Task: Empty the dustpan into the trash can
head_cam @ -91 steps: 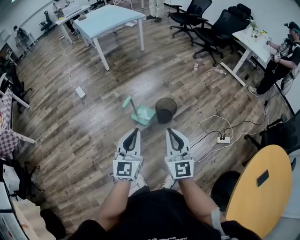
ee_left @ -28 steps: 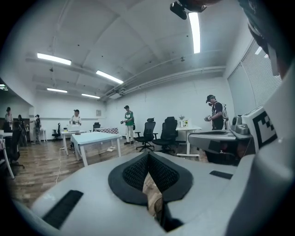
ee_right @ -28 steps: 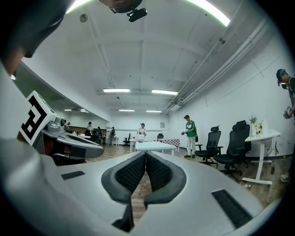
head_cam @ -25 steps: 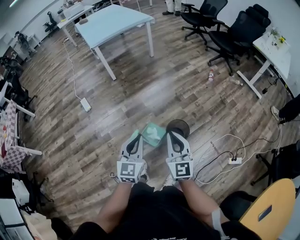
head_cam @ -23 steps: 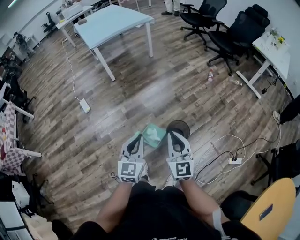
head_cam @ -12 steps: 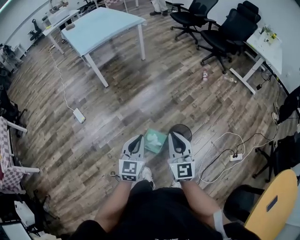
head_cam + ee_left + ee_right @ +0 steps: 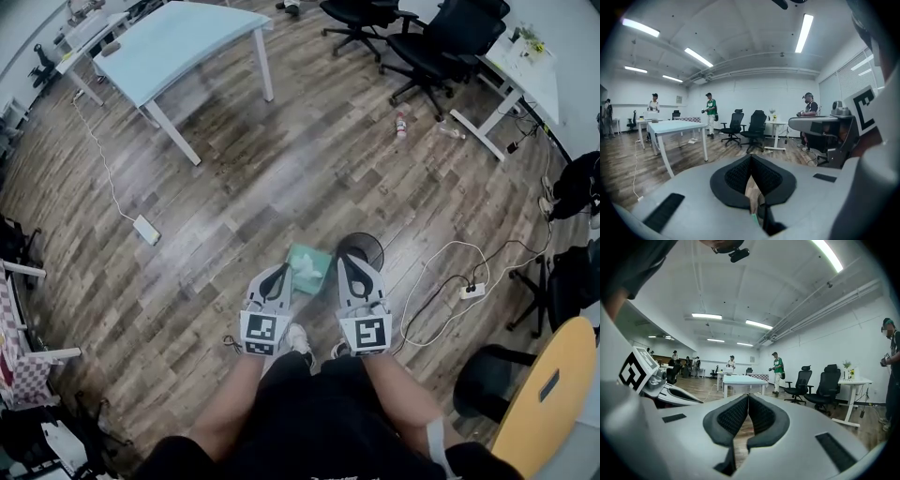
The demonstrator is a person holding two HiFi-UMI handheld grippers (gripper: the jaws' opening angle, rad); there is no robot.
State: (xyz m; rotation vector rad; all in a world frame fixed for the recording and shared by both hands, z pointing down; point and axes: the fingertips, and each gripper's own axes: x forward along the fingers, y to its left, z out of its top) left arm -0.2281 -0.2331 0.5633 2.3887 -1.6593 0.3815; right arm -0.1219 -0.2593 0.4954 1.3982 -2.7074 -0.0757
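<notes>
Markers (image 7: 263, 332) of black squares cap left tongs (image 7: 279, 273) and right tongs (image 7: 346, 262).

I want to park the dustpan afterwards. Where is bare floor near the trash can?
Bare floor beyond the trash can, up to the blue table; also left of the dustpan, toward the white adapter. Crowded at right: power strip and cables.

1. The dustpan (image 7: 309, 269) lies on the floor just ahead of you, between your left gripper (image 7: 279, 273) and right gripper (image 7: 345, 263).
2. The trash can (image 7: 362, 249) stands just right of it.
3. The table (image 7: 178, 37) stands well ahead on your left, the chairs (image 7: 412, 42) on your right.
</notes>
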